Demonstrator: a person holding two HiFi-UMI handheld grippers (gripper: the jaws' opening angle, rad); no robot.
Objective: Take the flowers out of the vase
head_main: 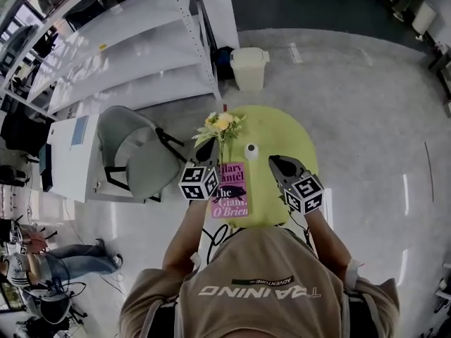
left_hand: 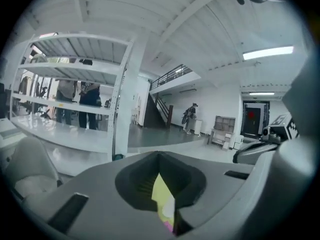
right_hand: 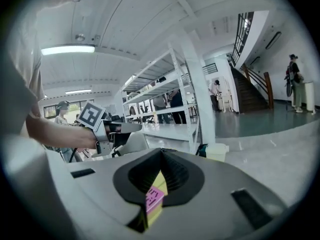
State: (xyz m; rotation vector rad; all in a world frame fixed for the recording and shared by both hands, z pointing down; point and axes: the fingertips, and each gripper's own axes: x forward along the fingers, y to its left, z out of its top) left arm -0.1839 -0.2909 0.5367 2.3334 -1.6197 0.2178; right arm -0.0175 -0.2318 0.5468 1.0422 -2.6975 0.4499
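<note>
Left gripper [head_main: 208,153]: jaws together, empty, held above the table [head_main: 282,129]. Flowers [head_main: 222,124] appear to lie beside the vase [head_main: 251,150], outside it, so removal looks done. Right gripper [head_main: 275,160]: jaws together, empty, kept clear.

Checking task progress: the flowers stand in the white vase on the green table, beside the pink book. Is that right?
No. The head view shows the flowers out of the white vase, their stem in the shut left gripper. The vase does stand on the green table beside the pink book.
</note>
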